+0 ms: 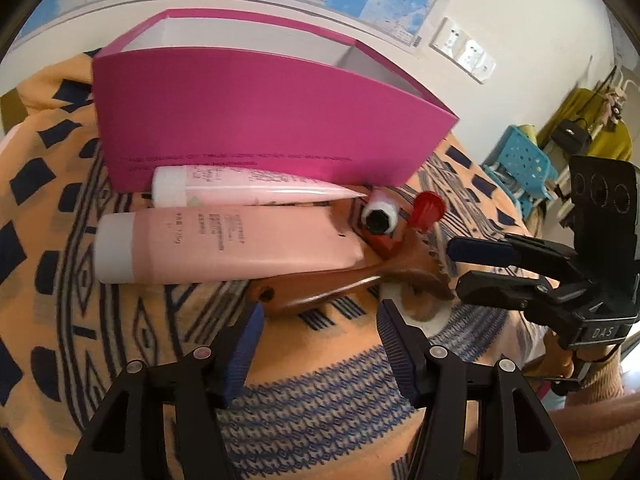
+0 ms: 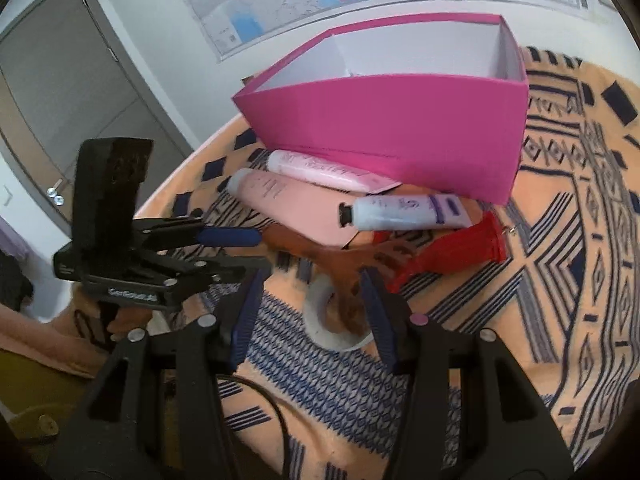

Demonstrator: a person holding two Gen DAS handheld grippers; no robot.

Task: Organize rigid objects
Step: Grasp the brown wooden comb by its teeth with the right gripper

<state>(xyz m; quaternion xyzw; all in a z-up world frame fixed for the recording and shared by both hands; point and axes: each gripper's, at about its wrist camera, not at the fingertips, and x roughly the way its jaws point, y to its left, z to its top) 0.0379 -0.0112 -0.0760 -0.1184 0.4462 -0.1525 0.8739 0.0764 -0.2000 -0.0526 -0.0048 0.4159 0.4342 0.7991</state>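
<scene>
A pink box (image 2: 384, 120) stood open on the patterned cloth (image 2: 560, 240). Against its near wall lay a pale tube (image 2: 320, 170), a peach tube (image 2: 296, 208), a white tube (image 2: 404, 210) and a red tube (image 2: 452, 254), with a brown comb (image 2: 340, 264) over a tape roll (image 2: 320, 320). The left gripper (image 1: 320, 320) and right gripper (image 2: 310, 304) had their fingers spread, holding nothing, near the comb.

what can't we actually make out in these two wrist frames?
- Floor of the pink box: both views, hidden by its near wall.
- Print on the pink tube and pale tube: blurred, unreadable.
- Tape roll: right view, partly covered by the brown wooden piece; barely shows in the left view.
- Red tube: left view shows only its cap.
</scene>
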